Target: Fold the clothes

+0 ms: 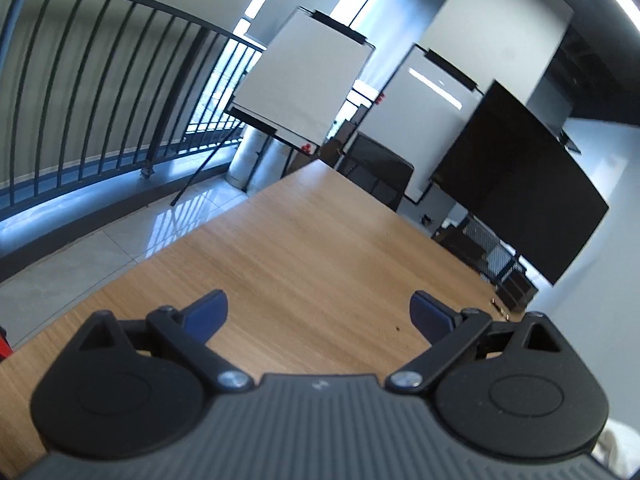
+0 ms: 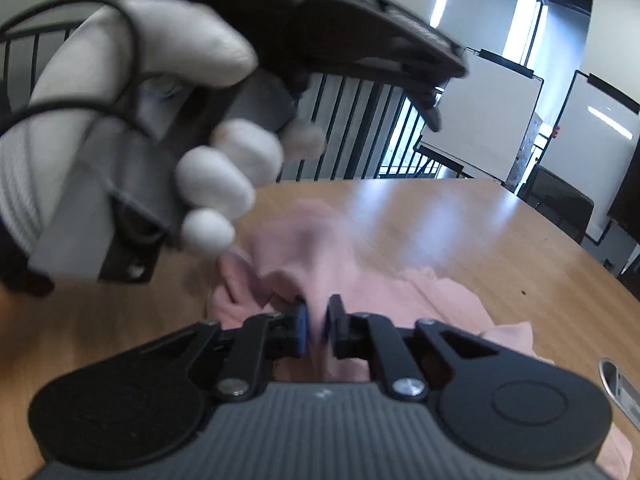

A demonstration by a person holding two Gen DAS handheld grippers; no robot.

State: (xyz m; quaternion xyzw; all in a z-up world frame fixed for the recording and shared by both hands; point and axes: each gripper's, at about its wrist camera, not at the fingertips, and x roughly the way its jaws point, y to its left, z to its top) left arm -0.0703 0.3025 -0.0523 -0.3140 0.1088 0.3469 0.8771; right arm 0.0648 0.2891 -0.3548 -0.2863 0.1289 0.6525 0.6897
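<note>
In the lower middle of the right wrist view, our right gripper [image 2: 319,322] has its jaws nearly together with a raised fold of the pink garment [image 2: 420,292] between them; blur hides whether the pads actually press it, so we judge it a light pinch at best. The cloth lies crumpled straight ahead and spreads to the lower right over the wooden table [image 2: 460,216]. Our left gripper [image 1: 319,312] stands wide apart over bare wood, holding nothing, lifted in the gloved hand [image 2: 160,120] at upper left. The right is nearer. No containers show.
</note>
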